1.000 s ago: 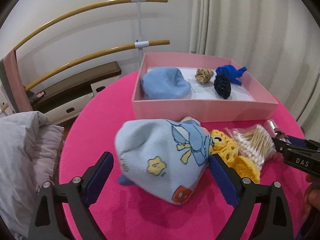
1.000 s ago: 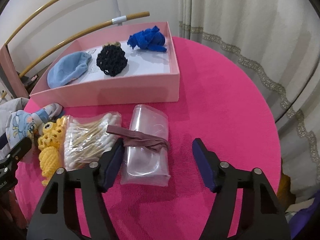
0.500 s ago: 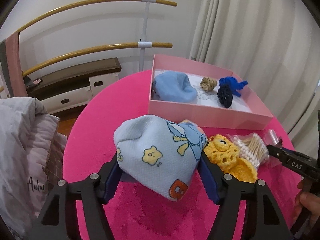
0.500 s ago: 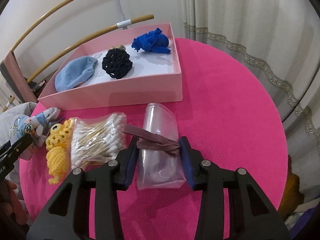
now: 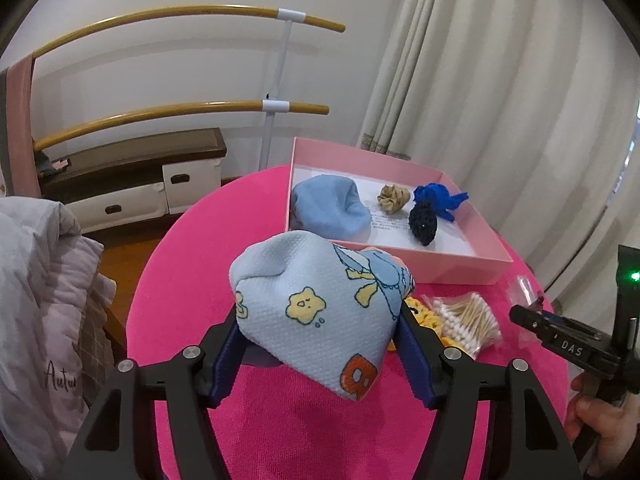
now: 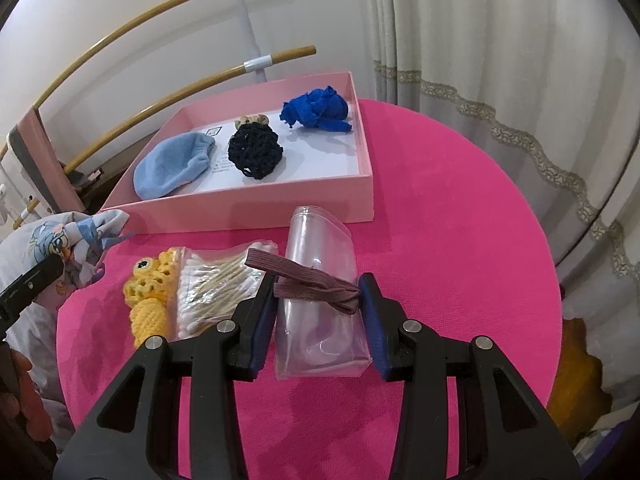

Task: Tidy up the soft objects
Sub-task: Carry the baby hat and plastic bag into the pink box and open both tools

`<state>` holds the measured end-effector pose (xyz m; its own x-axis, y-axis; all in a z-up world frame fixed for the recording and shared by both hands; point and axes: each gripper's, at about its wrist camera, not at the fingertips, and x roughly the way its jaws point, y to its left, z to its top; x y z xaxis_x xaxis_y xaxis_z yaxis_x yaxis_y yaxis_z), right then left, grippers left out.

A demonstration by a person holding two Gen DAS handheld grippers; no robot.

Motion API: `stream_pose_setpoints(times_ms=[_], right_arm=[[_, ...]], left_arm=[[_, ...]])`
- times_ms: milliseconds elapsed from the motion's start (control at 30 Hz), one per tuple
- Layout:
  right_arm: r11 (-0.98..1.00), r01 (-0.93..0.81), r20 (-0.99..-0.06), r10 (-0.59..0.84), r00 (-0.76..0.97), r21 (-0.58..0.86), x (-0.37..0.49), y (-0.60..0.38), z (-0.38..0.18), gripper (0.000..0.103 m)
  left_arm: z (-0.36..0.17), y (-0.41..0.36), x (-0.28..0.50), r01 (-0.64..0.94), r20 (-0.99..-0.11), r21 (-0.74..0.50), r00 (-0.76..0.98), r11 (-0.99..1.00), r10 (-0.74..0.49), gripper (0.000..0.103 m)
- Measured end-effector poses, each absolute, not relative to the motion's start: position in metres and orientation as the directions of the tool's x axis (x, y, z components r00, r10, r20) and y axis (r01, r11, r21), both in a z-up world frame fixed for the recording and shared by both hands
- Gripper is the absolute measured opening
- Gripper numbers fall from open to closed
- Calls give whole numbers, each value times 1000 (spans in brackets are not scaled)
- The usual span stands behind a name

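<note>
Now your left gripper (image 5: 320, 344) fingers clamp the printed cloth (image 5: 316, 312), right gripper (image 6: 318, 312) fingers clamp the brown band (image 6: 316, 284); lift both clear before reaching the pink box (image 6: 280, 204)

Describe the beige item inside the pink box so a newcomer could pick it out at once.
In the pink box on the pink table, look between the light blue cap and the blue fabric bundle. There lies a small beige scrunchie, the only tan, ruffled piece, just behind the black crocheted ball.
</note>
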<state>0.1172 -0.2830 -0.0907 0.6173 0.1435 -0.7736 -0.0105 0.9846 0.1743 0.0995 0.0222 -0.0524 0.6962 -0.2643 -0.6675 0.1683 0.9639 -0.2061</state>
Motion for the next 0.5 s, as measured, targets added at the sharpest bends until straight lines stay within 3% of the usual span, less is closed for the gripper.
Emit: stream_pose_setpoints(times_ms=[500], right_arm=[[987,-74,-713,152,684,140,134,-272,-37,38]], left_arm=[[-13,-21,124,247,-623,-79,744,966,-241,64]])
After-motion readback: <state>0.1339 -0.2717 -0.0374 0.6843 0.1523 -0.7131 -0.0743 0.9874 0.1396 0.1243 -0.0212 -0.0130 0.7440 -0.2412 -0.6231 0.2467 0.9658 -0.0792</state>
